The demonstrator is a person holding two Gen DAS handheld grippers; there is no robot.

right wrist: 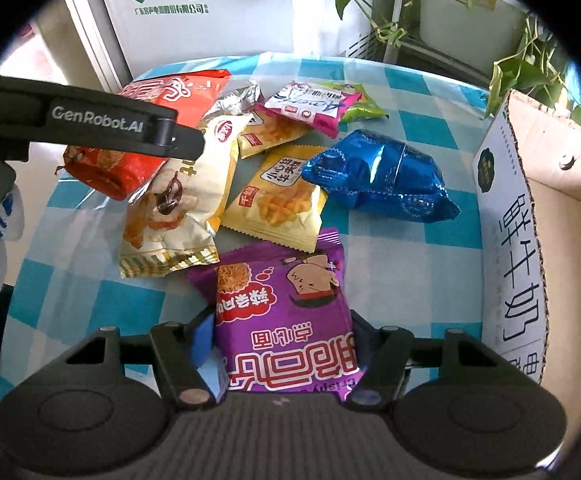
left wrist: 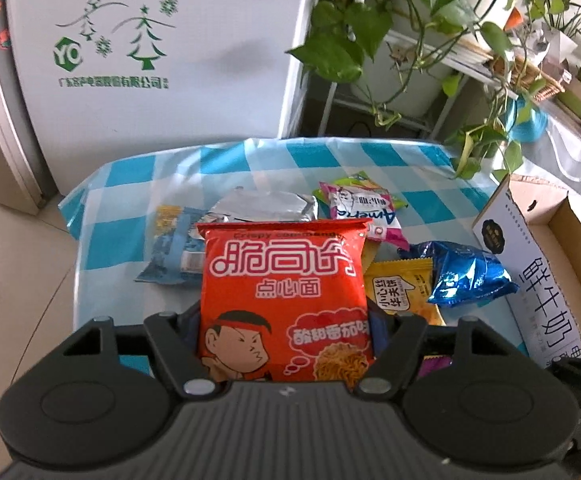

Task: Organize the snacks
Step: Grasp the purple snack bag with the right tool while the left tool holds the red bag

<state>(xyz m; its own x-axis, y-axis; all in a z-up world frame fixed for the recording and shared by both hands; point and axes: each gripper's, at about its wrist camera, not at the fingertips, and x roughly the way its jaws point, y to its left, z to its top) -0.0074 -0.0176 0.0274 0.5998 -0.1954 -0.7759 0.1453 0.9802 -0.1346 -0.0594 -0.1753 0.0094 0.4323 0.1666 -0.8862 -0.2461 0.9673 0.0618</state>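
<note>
My left gripper (left wrist: 284,316) is shut on a red noodle packet (left wrist: 286,292), holding it upright above the table. The right wrist view shows that same packet (right wrist: 102,168) hanging from the left gripper's finger (right wrist: 130,128) at the upper left. My right gripper (right wrist: 282,324) is shut on a purple noodle packet (right wrist: 286,304) that lies on the blue-checked tablecloth (right wrist: 410,272). Loose snacks lie beyond it: a blue foil bag (right wrist: 378,176), a yellow packet (right wrist: 278,200), a cream bag (right wrist: 178,208) and a pink-and-white packet (right wrist: 310,106). An open cardboard box (right wrist: 562,208) stands at the right.
The box (left wrist: 562,240) has a white printed flap along the table's right edge. A silver foil bag (left wrist: 262,204) and a pale blue packet (left wrist: 174,248) lie behind the red one. A large white printed carton (left wrist: 150,40) and leafy plants (left wrist: 430,20) stand behind the table; tiled floor (left wrist: 10,260) is on the left.
</note>
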